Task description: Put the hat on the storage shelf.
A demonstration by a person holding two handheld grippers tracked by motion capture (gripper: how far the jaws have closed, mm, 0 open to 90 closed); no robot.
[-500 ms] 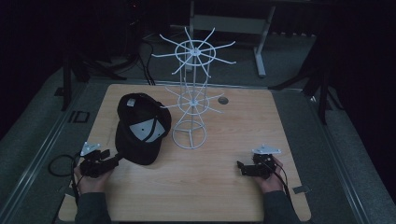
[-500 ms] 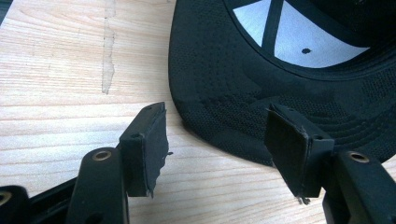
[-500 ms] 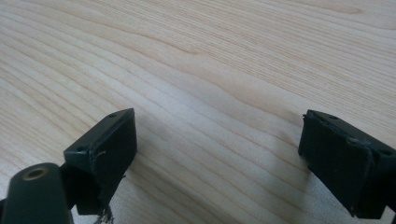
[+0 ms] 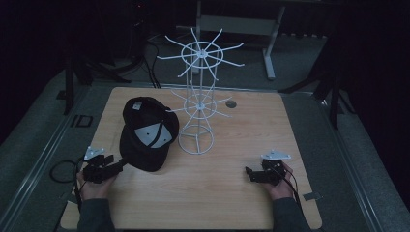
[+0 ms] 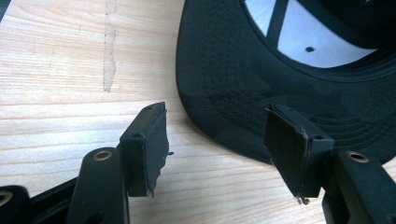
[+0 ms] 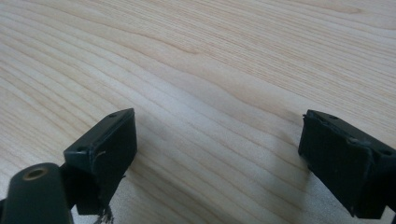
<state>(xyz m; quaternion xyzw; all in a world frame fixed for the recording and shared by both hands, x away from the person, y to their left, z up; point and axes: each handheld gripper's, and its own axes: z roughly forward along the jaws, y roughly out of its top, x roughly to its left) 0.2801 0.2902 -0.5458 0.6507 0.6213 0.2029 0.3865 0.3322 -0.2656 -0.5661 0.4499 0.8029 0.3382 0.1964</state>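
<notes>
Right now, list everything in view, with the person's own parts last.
table: one, light wood, centre.
cap: one, black with pale lining, upside down, table's left half.
wire rack: one, white, two tiers of spokes, standing mid-table beside the cap.
round hole: one, dark, far table edge.
left gripper: one, black, open, near the cap's brim.
right gripper: one, black, open, over bare wood.
hands: two, near edge.

A black cap with 2 light grey inner panels and a finely dotted brim underside is being shown on a pale wooden table streaked with darker grain. A white wire rack is being seen beside it. Both grippers are being shown as black, each topped with a grey plate.
</notes>
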